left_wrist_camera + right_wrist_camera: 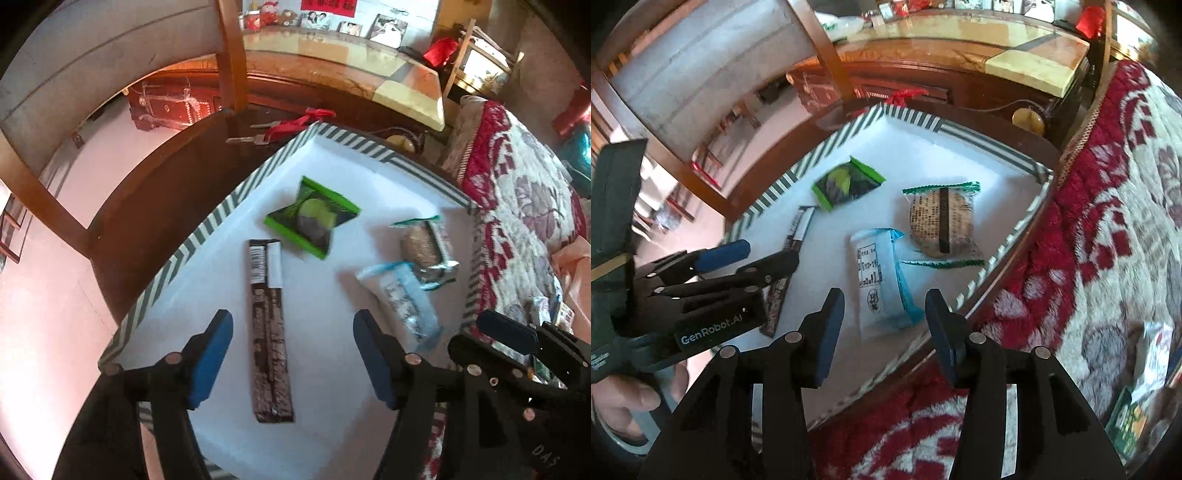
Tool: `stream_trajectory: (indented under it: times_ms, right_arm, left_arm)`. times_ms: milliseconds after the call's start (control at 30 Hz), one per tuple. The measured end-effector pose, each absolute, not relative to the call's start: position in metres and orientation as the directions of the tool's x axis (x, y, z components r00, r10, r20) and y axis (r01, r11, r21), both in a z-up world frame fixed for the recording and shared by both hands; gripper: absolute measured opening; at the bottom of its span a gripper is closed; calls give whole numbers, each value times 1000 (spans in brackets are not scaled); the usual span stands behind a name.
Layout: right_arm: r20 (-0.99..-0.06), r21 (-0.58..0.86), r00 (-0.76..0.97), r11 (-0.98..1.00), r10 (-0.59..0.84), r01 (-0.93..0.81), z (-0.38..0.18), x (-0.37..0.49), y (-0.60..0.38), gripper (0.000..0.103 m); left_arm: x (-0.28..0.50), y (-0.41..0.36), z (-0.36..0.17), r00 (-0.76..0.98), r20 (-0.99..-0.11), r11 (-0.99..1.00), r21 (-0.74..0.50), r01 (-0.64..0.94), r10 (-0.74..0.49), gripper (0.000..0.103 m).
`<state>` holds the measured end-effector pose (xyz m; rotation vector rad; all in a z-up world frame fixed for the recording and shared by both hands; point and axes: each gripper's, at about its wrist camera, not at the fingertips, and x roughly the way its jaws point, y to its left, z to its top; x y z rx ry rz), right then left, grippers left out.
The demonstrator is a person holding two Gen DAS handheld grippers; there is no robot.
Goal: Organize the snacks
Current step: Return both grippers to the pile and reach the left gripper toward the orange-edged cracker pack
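A white tray (332, 162) w/ striped rim sits on a dark table (177, 192), beside a red-and-cream blanket (517, 206). Four snacks lie in it, all loose, none gripped. Long brown bar (269, 332) runs lengthwise near the tray's left side; in the right wrist view only part of it shows (799, 229), rest hidden behind the other tool. Green pack (314, 218) lies just past the bar's far end, apart from it; also seen blurred in right view (846, 182). Round cracker pack (424, 247) w/ green-edged seals is toward the tray's right rim (942, 225). Blue-white pack (402, 299) lies just in front of the cracker pack, seemingly touching or overlapping its wrapper edge (882, 280). Left gripper (293, 354) hovers over the near end of the bar, fingers (212, 354) spread wide to either side of it, not touching; nothing held. Right gripper (884, 328) is over the tray's near-right edge, fingers (829, 332) wide apart, the near end of the blue-white pack showing between them; contact can't be told, nothing clamped. Each tool shows in the other's view: right gripper at lower right (517, 332), left gripper at left (738, 258) w/ a hand (624, 398) on its handle. Behind: a chair (229, 51) and a cabinet w/ photos (388, 29).
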<state>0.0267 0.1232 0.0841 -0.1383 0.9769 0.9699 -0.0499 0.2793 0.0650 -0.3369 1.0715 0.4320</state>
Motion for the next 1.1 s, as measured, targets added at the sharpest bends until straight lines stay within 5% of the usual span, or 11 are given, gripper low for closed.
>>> stream_trajectory:
  times_ms: [367, 767, 1100]
  right_arm:
    - [-696, 321, 284, 639, 660, -699, 102, 17, 32, 45]
    - [-759, 318, 363, 794, 540, -518, 65, 32, -119, 45]
    - [-769, 367, 317, 789, 556, -493, 31, 49, -144, 45]
  left_arm:
    - [-48, 222, 87, 468, -875, 915, -79, -396, 127, 77]
    - [-39, 146, 78, 448, -893, 962, -95, -254, 30, 78]
    - [-35, 95, 73, 416, -909, 988, -70, -141, -5, 78]
